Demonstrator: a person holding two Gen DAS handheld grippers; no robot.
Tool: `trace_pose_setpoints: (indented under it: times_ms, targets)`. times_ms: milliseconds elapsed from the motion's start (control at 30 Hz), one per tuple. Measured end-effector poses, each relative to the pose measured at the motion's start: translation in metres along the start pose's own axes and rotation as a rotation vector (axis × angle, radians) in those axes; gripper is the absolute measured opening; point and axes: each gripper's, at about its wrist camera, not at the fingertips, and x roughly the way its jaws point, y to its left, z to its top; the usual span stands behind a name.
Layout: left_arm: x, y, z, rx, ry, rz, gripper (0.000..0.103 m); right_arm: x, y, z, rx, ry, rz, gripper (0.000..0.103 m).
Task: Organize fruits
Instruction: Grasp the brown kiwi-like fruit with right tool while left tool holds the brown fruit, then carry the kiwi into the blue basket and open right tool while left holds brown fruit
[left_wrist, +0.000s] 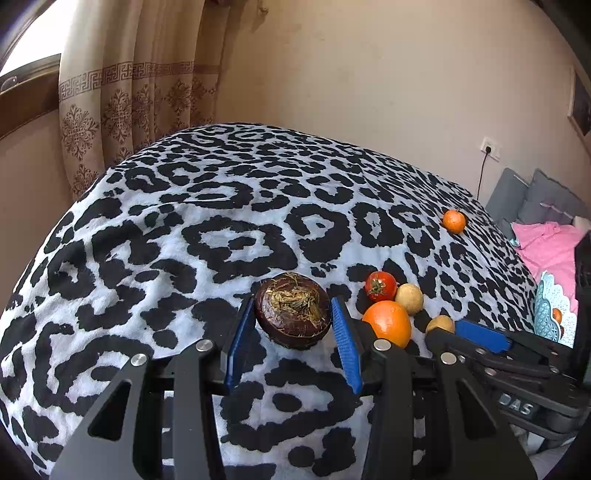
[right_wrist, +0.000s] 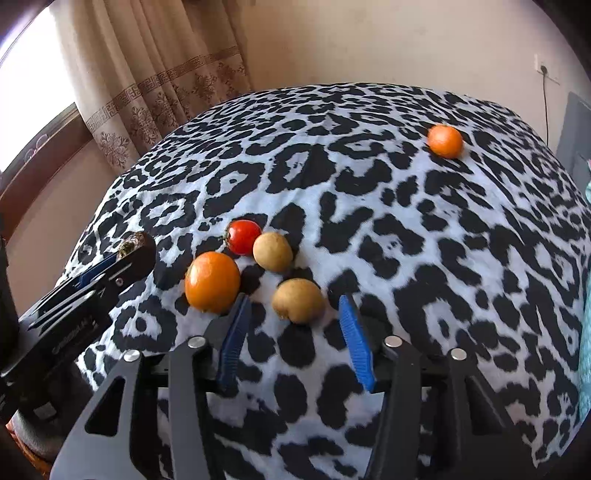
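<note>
Right now my left gripper (left_wrist: 293, 314) clamps the dark brown fruit (left_wrist: 293, 309). My right gripper (right_wrist: 295, 306) stands apart around the potato (right_wrist: 298, 300), not touching

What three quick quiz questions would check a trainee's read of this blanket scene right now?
1. True or false: the small orange lies apart from the other produce.
2. Which gripper grips the dark brown bulb? A) left B) right
3. Fill in: between the right gripper's open fingers lies a pale ____.
Key: 1 true; 2 A, the left gripper; 3 potato.
</note>
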Motion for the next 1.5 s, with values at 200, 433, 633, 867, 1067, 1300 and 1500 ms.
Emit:
trace_pose_setpoints:
  times_ms: [200, 433, 633, 867, 1067, 1300, 1500]
  targets:
    - [0.000, -0.001, 0.000, 0.004, -0.003, -0.002, 0.043, 0.009, 0.000, 0.002, -0.002, 0.005, -0.014, 0.032]
    - [-0.001, -0.001, 0.000, 0.003, -0.007, -0.003, 0.043, 0.004, 0.001, -0.005, 0.000, -0.002, -0.013, 0.030]
    - [-0.002, -0.001, 0.000, 0.002, -0.009, -0.004, 0.043, -0.005, -0.002, -0.011, 0.016, -0.007, -0.008, 0.030]
    - [-0.004, -0.003, 0.000, 0.010, -0.014, -0.006, 0.043, -0.020, -0.008, -0.018, 0.037, -0.022, -0.012, 0.030]
    - [-0.005, -0.004, -0.001, 0.011, -0.018, -0.006, 0.043, -0.041, -0.017, -0.021, 0.071, -0.061, -0.016, 0.030]
    - [-0.006, -0.005, -0.001, 0.015, -0.021, -0.005, 0.043, -0.067, -0.035, -0.022, 0.119, -0.119, -0.037, 0.030]
    - [-0.007, -0.005, -0.001, 0.015, -0.024, -0.003, 0.043, -0.094, -0.059, -0.022, 0.170, -0.180, -0.081, 0.030]
